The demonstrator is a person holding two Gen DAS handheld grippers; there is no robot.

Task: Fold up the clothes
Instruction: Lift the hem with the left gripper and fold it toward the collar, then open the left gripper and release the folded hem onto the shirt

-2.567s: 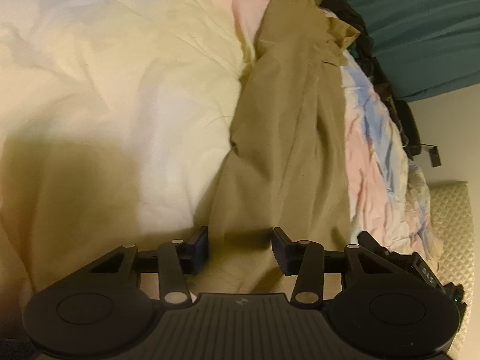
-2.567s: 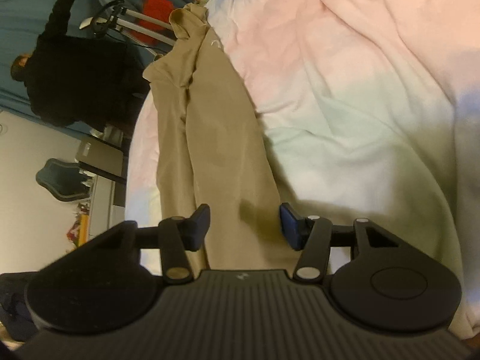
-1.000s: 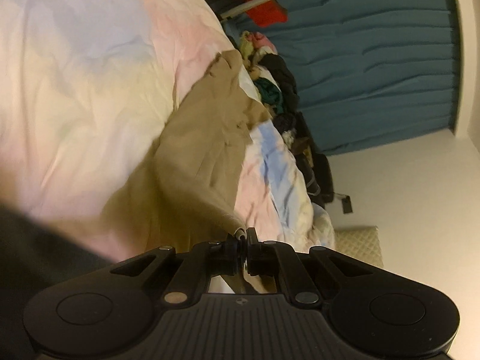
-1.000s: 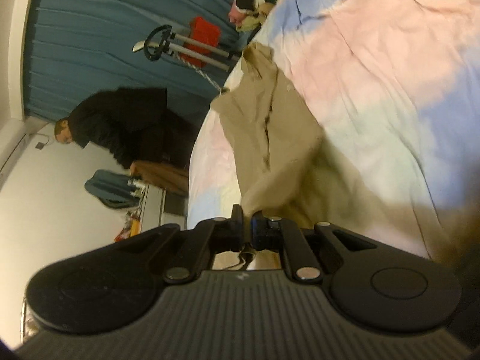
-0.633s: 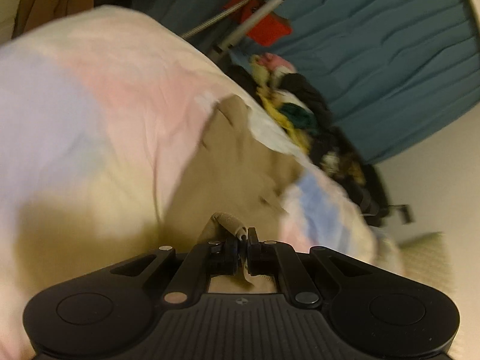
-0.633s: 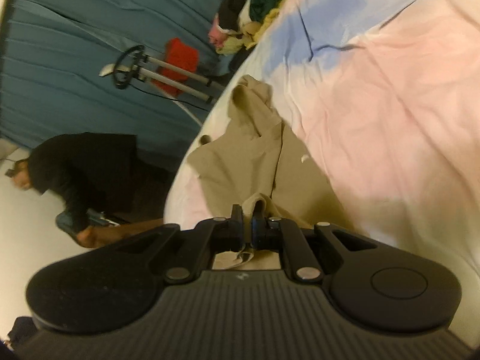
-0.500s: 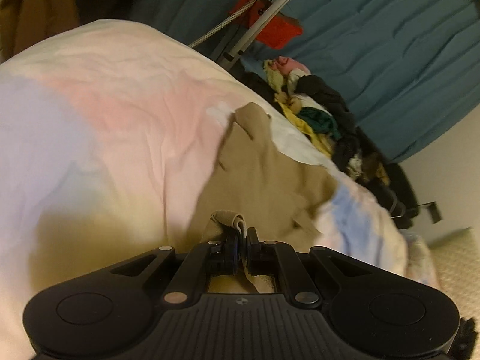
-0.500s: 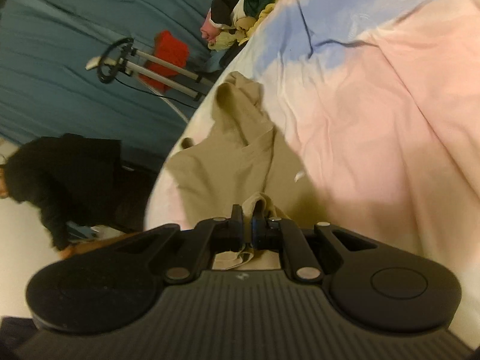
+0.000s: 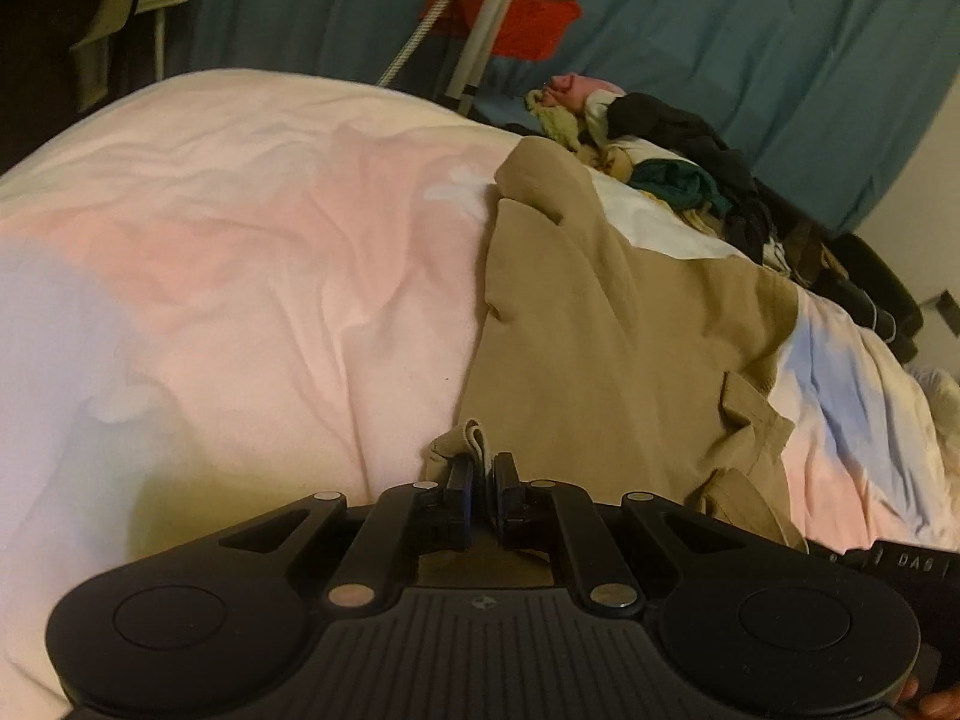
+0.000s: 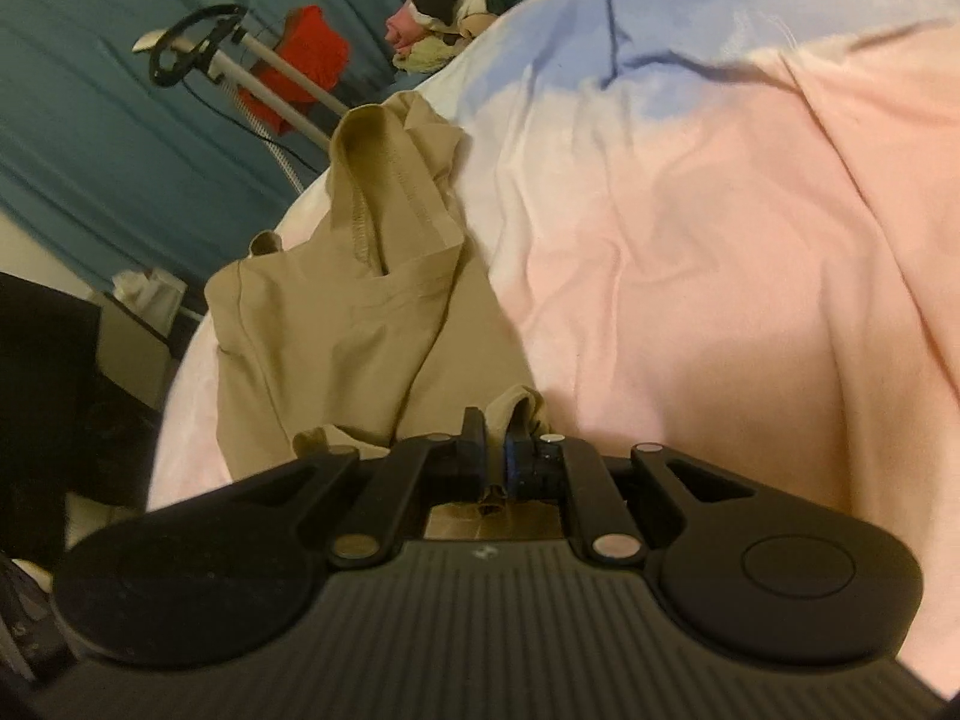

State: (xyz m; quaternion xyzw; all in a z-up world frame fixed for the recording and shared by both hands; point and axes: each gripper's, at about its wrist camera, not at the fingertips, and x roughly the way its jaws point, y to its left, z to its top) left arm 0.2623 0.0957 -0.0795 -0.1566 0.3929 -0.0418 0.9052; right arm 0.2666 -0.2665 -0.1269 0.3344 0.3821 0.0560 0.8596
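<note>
Tan garment (image 9: 624, 324): thin matt woven cloth, stitched hems, softly creased; bed cover (image 9: 252, 252): pastel matt cotton-like cloth, wrinkled; curtain (image 9: 750, 42): teal matt cloth, pleated; left hand-held gripper (image 9: 482, 483): matt black plastic, ribbed body, dull metal pivot pins.

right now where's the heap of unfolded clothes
The heap of mixed clothes sits at the far end of the bed, upper right in the left wrist view, just beyond the tan garment and before the teal curtain.
</note>
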